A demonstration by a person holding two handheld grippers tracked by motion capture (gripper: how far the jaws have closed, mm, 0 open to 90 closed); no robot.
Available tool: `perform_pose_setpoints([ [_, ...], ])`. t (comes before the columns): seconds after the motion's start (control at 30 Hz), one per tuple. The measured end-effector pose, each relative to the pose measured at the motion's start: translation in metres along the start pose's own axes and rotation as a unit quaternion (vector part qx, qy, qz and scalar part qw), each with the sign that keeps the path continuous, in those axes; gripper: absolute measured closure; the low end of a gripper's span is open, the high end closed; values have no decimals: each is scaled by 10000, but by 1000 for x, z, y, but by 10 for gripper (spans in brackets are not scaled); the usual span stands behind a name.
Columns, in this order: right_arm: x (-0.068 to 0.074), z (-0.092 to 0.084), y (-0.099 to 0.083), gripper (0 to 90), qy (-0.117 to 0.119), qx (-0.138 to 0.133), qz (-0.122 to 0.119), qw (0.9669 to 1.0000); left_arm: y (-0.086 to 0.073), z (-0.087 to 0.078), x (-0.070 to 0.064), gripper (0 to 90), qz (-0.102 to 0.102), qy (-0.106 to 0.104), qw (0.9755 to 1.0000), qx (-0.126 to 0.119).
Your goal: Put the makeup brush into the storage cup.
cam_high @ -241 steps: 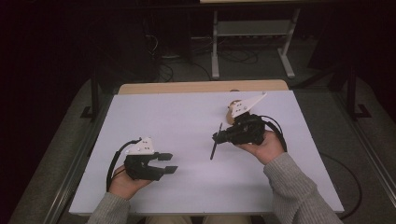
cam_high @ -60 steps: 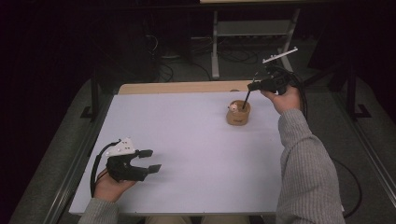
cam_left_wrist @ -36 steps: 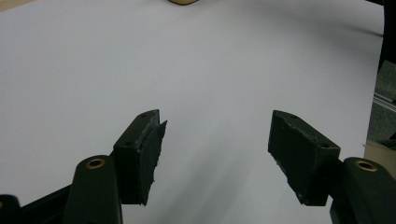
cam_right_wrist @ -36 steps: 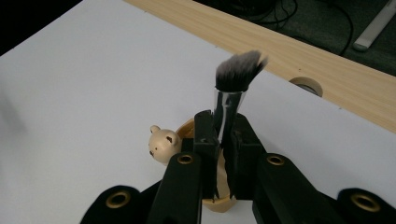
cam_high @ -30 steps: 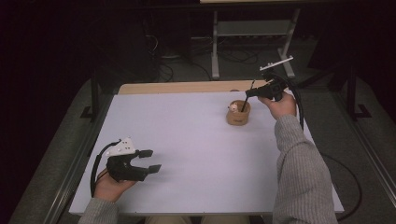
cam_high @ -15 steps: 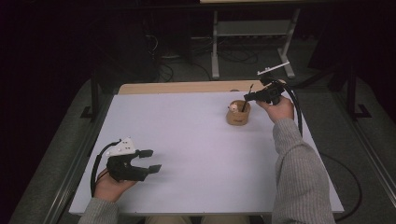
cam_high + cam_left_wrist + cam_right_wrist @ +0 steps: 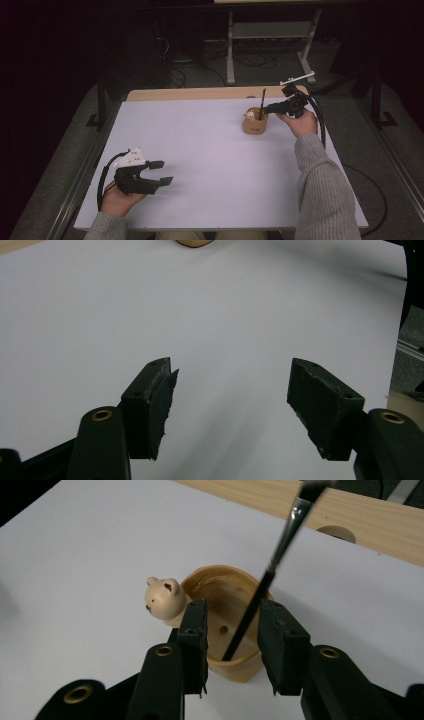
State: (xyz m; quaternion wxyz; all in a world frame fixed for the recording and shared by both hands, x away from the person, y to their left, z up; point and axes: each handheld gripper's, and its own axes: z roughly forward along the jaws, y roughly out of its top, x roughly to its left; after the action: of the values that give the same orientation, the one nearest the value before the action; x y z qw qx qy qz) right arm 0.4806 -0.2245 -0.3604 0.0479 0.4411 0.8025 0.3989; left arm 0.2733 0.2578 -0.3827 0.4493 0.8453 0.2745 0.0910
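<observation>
Brush (image 7: 260, 592) stood leaning in the bear pot (image 7: 230, 630) at the tabletop's (image 7: 200, 150) far right. My right gripper (image 7: 232, 640) had just been opening, its jaws clear of the handle; withdrawing could snag it and tip the pot. Left gripper (image 7: 230, 400) rested released.

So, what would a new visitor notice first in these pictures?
Probably the small wooden pot with a bear head on its rim, far right on the white table, a black brush leaning inside it. The right gripper has just been opening around the brush; the left gripper rests open, near left.
</observation>
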Motion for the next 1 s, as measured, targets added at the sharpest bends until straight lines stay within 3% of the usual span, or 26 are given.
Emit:
perform_pose_setpoints([
  [0.6, 11, -20, -19, 585, 125, -253, -96, 9996, 0, 0, -1, 326, -40, 10, 10000, -23],
  [1.0, 16, -27, -37, 527, 29, -351, -117, 9993, 1, -2, 1, 300, -80, 47, 9999, -64],
])
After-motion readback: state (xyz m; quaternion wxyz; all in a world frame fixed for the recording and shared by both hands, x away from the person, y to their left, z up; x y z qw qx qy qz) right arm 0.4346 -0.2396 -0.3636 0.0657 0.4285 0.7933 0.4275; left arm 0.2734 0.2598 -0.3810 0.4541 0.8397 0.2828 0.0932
